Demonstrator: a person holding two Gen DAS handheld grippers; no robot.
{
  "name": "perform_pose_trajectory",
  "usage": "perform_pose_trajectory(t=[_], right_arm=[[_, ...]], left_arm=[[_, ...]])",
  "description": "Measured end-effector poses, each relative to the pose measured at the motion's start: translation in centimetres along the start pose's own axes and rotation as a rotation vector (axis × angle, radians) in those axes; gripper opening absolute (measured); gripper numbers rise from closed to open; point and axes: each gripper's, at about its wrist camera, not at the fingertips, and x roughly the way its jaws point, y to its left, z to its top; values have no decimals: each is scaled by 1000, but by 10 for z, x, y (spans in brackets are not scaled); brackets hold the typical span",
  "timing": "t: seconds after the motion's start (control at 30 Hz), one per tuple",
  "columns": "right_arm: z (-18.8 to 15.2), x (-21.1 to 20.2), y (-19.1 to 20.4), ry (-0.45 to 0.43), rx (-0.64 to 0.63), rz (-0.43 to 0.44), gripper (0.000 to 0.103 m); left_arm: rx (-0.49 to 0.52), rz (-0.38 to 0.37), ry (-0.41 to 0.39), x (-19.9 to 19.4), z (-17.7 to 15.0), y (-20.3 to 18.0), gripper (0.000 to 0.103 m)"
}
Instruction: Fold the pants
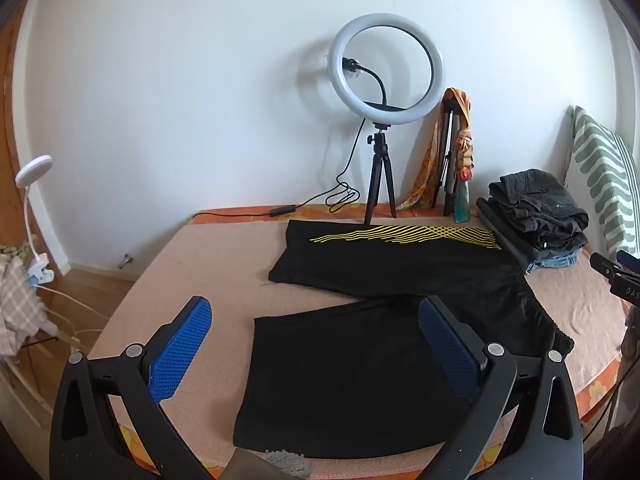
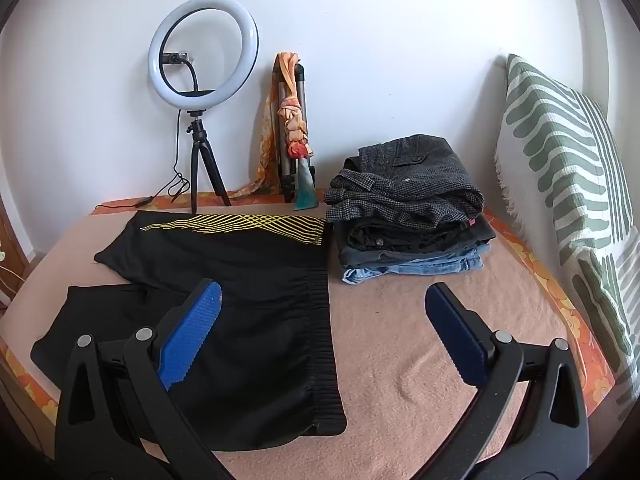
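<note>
From the left wrist camera, the black shorts lie spread out flat on the pinkish blanket that covers the bed. Both legs are open and point to the left. The far leg has yellow lines along its edge. The near leg lies right under the camera. The left gripper hangs above the near leg with its blue pads wide apart. Nothing is between them, and they do not touch the cloth. No part of the shorts is folded over yet. At the far right sits a stack of folded clothes, touching the shorts' far corner. A ring light on a little stand is at the far edge, by the wall.

From the right wrist camera, the stretchy waistband of the shorts runs from far to near down the middle of the picture. The right gripper hovers over it, spread wide too, holding nothing. Its left pad is over the black cloth, and its right pad is over bare blanket. The stack of folded clothes is just past the waistband on the far side, with a grey checked piece on top and jeans at the bottom. A green and white striped pillow leans at the right.

I think the folding of this pair has not started. The stack looks like work already done. What is left is the whole job for these shorts: lay one leg over the other, fold them smaller, and maybe put them with the stack.
</note>
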Motion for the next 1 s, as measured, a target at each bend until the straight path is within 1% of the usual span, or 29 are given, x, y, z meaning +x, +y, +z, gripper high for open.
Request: perform_pose_trajectory(t=[0.03, 0.07, 0.13, 0.37, 0.4, 0.43, 1.0], right_arm=[[0, 0, 0, -2, -1, -1, 103], [0, 0, -1, -2, -1, -2, 103], [0, -1, -1, -16, -6, -6, 103], [0, 0, -2, -11, -5, -5, 103], [0, 0, -2, -12, -5, -7, 103], [1, -2, -1, -12, -6, -8, 103], [0, -1, -4, -13, 6, -3, 103]], left_arm=[[1, -2, -1, -1, 0, -1, 103], [-13, -3, 15, 1, 0, 0, 103], [-15, -1, 15, 1, 1, -1, 103], [-18, 10, 11, -1, 4, -9, 103], [-26, -6, 15, 0, 2, 0, 103], [-26, -8, 15, 1, 1, 2, 103], [-29, -11, 5, 0, 4, -2, 103]])
